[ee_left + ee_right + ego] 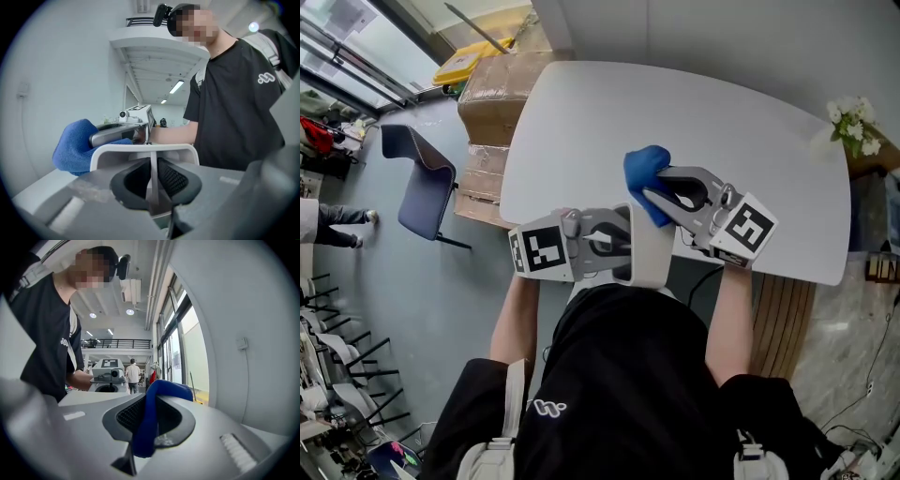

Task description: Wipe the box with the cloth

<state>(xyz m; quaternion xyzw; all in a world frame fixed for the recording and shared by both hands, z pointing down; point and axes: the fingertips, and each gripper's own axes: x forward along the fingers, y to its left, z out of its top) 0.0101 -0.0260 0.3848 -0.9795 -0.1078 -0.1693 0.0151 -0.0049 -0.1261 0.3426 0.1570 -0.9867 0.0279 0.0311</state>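
The white box point(652, 259) is a thin-walled open container held over the table's near edge, in front of my body. My left gripper point(623, 246) is shut on its wall; in the left gripper view the white box wall point(151, 165) stands pinched between the jaws of the left gripper point(152, 187). My right gripper point(656, 199) is shut on a bunched blue cloth point(645, 174) just beyond the box's far end. In the right gripper view a fold of the blue cloth point(149, 418) runs between the jaws of the right gripper point(147, 427). Whether cloth and box touch, I cannot tell.
A white table point(675, 112) spreads ahead. Wrapped cardboard boxes point(492, 98) and a yellow bin point(469, 58) stand past its left end, with a dark chair point(422, 183) nearby. White flowers point(855, 127) sit at the far right corner. A person point(328, 225) is at the far left.
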